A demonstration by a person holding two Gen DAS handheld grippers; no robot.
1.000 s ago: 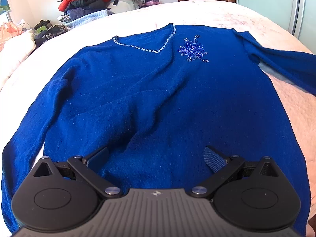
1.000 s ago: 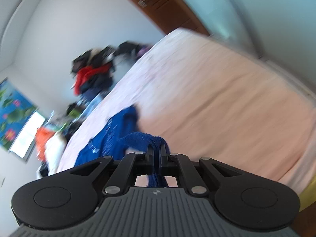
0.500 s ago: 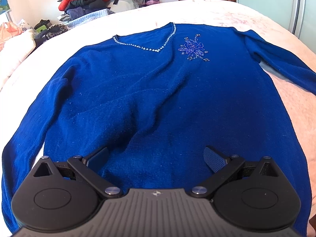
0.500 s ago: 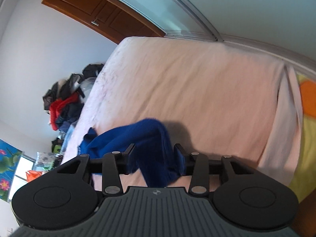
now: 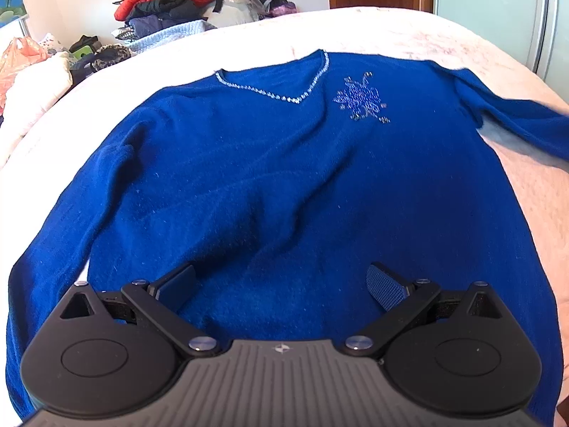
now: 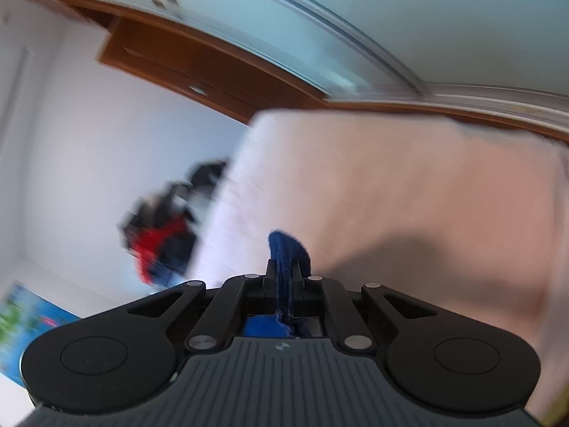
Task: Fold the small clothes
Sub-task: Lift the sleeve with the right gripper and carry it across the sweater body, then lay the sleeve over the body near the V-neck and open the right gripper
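Left view looks down close; right nearly level; both show bed point(image 5: 409, 32).

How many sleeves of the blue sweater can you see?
2. One sleeve lies along the blue sweater's left side; the other sleeve stretches off right, its cuff pinched in the right claw.

royal-blue sweater point(image 5: 284, 185), silvery beaded neckline point(image 5: 281, 94)

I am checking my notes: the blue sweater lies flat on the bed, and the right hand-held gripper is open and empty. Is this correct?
Not quite. The right wrist view shows the right hand-held gripper shut on a fold of the blue sweater. The rest holds: it lies on the bed.
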